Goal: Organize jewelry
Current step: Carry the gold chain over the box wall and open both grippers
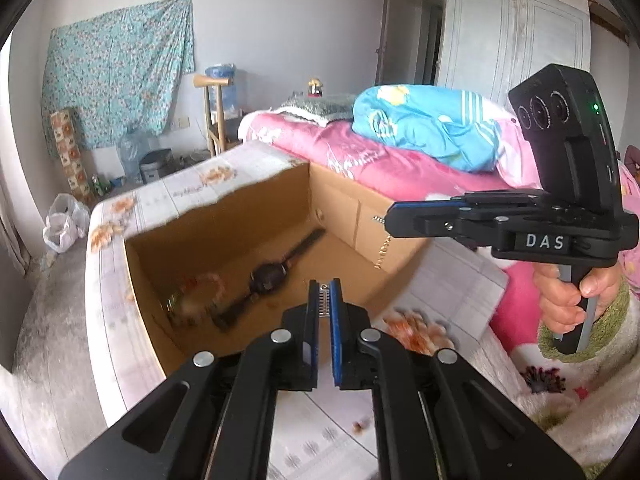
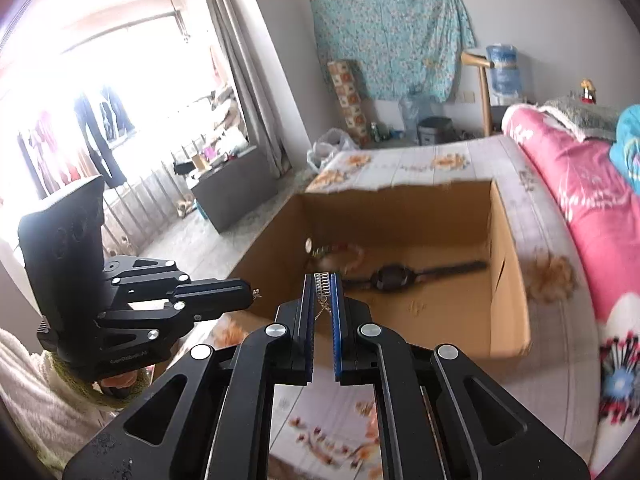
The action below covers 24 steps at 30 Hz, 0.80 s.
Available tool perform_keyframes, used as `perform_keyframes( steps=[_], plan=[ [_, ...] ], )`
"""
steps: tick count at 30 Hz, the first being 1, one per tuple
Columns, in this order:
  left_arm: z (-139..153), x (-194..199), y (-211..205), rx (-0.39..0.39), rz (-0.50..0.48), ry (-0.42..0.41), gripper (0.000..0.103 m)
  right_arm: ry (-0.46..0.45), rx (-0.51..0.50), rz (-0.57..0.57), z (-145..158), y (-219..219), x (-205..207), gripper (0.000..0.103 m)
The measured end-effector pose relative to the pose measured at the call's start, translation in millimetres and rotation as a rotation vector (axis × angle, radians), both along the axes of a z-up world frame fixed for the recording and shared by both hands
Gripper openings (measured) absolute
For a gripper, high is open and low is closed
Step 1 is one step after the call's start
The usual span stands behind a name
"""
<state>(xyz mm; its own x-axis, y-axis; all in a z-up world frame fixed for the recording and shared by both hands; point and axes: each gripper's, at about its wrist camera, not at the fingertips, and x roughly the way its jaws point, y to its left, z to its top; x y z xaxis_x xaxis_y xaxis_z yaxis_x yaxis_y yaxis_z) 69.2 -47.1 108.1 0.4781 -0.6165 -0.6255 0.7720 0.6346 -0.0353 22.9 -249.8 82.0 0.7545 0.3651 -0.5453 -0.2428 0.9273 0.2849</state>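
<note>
Both claws, the left gripper (image 1: 325, 286) and the right gripper (image 2: 322, 280), are clenched on the two ends of one thin chain (image 1: 382, 250) above the cardboard box (image 1: 224, 200), where a watch (image 1: 267, 276) and bracelet (image 2: 352, 256) already lie, so this piece seems left to drop in.

We carry two matte black grippers, the left gripper (image 1: 325, 286) and the right gripper (image 2: 322, 280), each with blue-edged ribbed pads, silver round-headed screws and slotted linkage arms, the right one lettered "DAS" in white under a green light, against our fuzzy cream, green-trimmed sleeves.
</note>
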Motion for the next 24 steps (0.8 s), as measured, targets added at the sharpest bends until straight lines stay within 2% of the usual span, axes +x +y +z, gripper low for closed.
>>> perform_keyframes(
  steps=[3, 6, 10, 15, 17, 20, 24],
  plan=[
    [-6.9, 28.9, -5.9, 0.012, 0.012, 0.054, 0.004, 0.021, -0.004, -0.019, -3.3, -9.7, 23.9, 0.005],
    [-23.2, 55.4, -13.4, 0.042, 0.032, 0.134, 0.004, 0.084, -0.01, -0.032, -16.5, -17.9, 45.4, 0.005],
    [-49.6, 77.7, -27.7, 0.079, 0.041, 0.243, 0.004, 0.197, -0.073, -0.059, -45.3, -23.9, 71.9, 0.006],
    [-75.3, 93.7, -34.6, 0.115, 0.06, 0.35, 0.004, 0.276, -0.168, -0.083, -69.6, -28.0, 90.6, 0.006],
    [-81.8, 96.6, -34.7, 0.132, 0.073, 0.375, 0.004, 0.281, -0.209, -0.09, -73.5, -27.0, 91.0, 0.004],
    [-86.0, 99.6, -33.5, 0.146, 0.094, 0.399, 0.004, 0.262, -0.258, -0.093, -72.6, -22.7, 92.2, 0.011],
    [-88.3, 102.0, -31.3, 0.153, 0.118, 0.416, 0.004, 0.235, -0.242, -0.108, -67.4, -27.7, 91.1, 0.013]
  ],
)
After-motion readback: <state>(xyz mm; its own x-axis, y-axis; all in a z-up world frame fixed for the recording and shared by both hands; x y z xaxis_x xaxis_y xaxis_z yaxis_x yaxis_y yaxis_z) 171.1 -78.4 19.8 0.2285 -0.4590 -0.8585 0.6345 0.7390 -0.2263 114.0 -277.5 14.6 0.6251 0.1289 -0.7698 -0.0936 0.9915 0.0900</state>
